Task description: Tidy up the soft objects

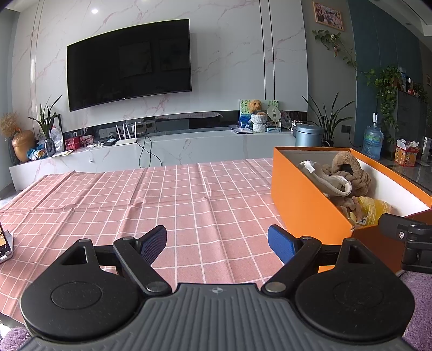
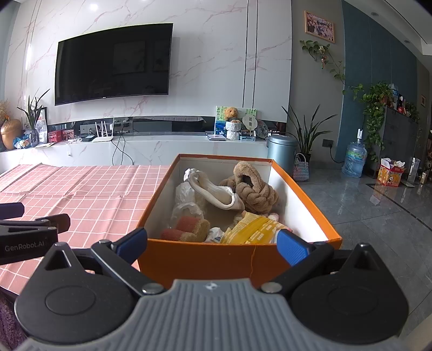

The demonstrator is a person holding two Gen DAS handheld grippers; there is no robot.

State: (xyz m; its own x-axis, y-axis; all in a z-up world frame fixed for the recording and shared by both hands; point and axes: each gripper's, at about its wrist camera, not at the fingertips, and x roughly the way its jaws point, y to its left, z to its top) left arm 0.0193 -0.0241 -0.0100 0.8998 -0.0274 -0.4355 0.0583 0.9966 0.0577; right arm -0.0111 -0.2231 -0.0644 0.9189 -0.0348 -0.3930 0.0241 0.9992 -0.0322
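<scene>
Orange cardboard shoe box (image 2: 237, 259) sits at counter (image 2: 89, 197) right edge, centre of right wrist view, straight ahead of right hand-held gripper (image 2: 212, 243); jaws apart, empty. Box long axis runs away from cam. Inside: brown fuzzy slipper (image 2: 256, 186), cream slipper (image 2: 213, 194), yellow printed packet (image 2: 251, 229), text illegible. Left hand-held gripper (image 1: 217, 243) also apart, over pink checked cloth (image 1: 162, 194); box to its right, so right is nearer. "GenRobot.AI" readable at left edge.

It was a home living room: a wall-mounted TV (image 1: 129, 64), a marble media console (image 1: 167, 145), houseplants (image 2: 375, 108), and a framed picture (image 2: 319, 26).
</scene>
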